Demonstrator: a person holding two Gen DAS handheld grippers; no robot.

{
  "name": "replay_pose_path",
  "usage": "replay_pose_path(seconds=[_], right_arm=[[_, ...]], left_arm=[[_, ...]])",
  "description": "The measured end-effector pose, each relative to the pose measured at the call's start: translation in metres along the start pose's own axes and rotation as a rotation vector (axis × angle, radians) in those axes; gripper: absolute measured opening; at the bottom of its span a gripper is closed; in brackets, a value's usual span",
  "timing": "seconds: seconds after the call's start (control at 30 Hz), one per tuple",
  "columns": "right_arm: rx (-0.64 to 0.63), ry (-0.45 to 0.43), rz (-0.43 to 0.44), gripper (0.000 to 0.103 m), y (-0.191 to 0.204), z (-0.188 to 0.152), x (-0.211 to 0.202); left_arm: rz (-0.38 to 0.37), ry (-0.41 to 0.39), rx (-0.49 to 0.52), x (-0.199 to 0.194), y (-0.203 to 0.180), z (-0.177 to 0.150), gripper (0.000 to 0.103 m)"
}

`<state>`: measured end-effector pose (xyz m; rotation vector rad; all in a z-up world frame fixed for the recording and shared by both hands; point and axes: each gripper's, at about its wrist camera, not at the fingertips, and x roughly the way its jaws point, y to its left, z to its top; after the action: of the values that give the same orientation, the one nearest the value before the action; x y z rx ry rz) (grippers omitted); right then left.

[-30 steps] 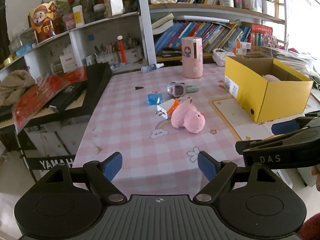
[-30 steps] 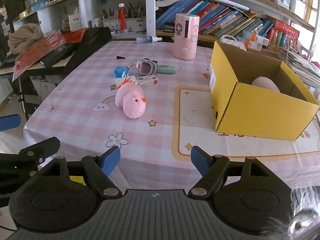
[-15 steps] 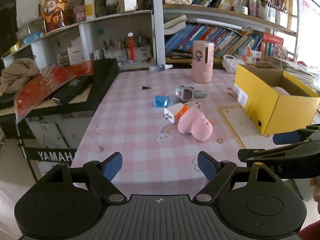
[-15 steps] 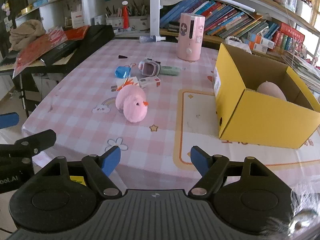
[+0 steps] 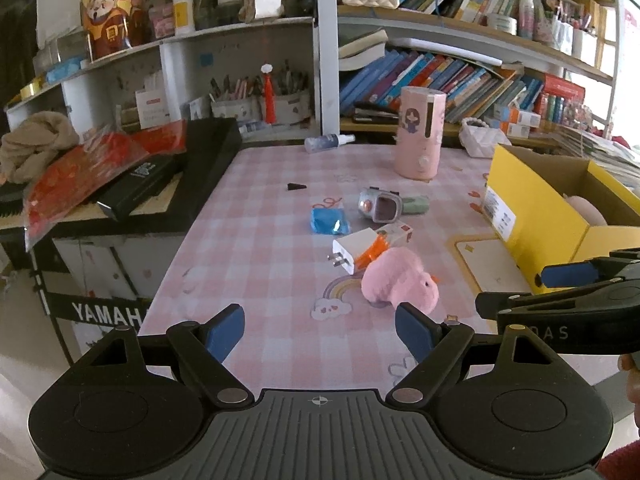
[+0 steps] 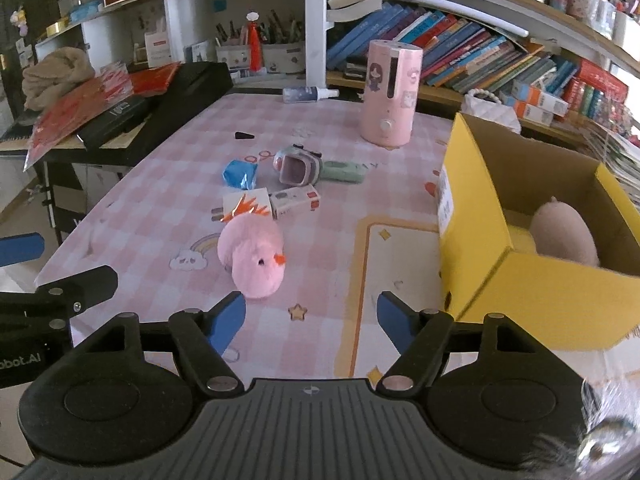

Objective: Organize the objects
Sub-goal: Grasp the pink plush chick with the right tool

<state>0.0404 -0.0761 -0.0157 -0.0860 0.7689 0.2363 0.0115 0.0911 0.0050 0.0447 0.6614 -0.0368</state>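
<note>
A pink plush chick (image 5: 398, 280) (image 6: 256, 260) lies on the pink checked tablecloth (image 5: 260, 264). Behind it sit a white charger with orange wrap (image 5: 352, 254) (image 6: 244, 206), a small red-and-white box (image 6: 296, 200), a blue packet (image 5: 329, 221) (image 6: 239, 173) and a toy watch with a green strap (image 5: 380, 206) (image 6: 304, 166). An open yellow box (image 5: 532, 216) (image 6: 492, 248) at the right holds a beige plush (image 6: 564, 232). My left gripper (image 5: 320, 330) is open over the table's near edge. My right gripper (image 6: 311, 318) has its jaws closing on nothing, just short of the chick.
A pink cylinder humidifier (image 5: 418, 132) (image 6: 390, 96) and a spray bottle (image 5: 328, 143) stand at the table's far side. A black keyboard (image 5: 132, 184) with red packets lies left of the table. Bookshelves (image 5: 440, 72) fill the back.
Both grippers have moved forward toward the table; the chick and the yellow box appear larger and nearer. The right gripper's jaws have narrowed a little.
</note>
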Motion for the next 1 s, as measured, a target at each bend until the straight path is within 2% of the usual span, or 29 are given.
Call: replay_pose_path(seconds=[0.33, 0.57, 0.83, 0.9, 0.93, 0.97, 1.0], right_arm=[[-0.07, 0.047, 0.106, 0.067, 0.0, 0.026, 0.045], [-0.112, 0.118, 0.197, 0.067, 0.004, 0.039, 0.082], [-0.137, 0.193, 0.281, 0.067, 0.014, 0.045, 0.118], [-0.136, 0.208, 0.294, 0.062, 0.015, 0.045, 0.125], [-0.135, 0.215, 0.299, 0.056, 0.016, 0.046, 0.128], [-0.133, 0.223, 0.306, 0.045, 0.016, 0.046, 0.131], [-0.132, 0.227, 0.309, 0.043, 0.015, 0.046, 0.132]], left_arm=[[0.07, 0.02, -0.077, 0.033, 0.01, 0.019, 0.084], [0.126, 0.044, -0.137, 0.051, 0.019, 0.029, 0.085], [0.175, 0.073, -0.143, 0.062, 0.021, 0.037, 0.085], [0.186, 0.08, -0.142, 0.063, 0.02, 0.038, 0.085], [0.19, 0.082, -0.143, 0.065, 0.02, 0.039, 0.085], [0.195, 0.083, -0.143, 0.065, 0.02, 0.039, 0.085], [0.198, 0.083, -0.144, 0.066, 0.02, 0.04, 0.085]])
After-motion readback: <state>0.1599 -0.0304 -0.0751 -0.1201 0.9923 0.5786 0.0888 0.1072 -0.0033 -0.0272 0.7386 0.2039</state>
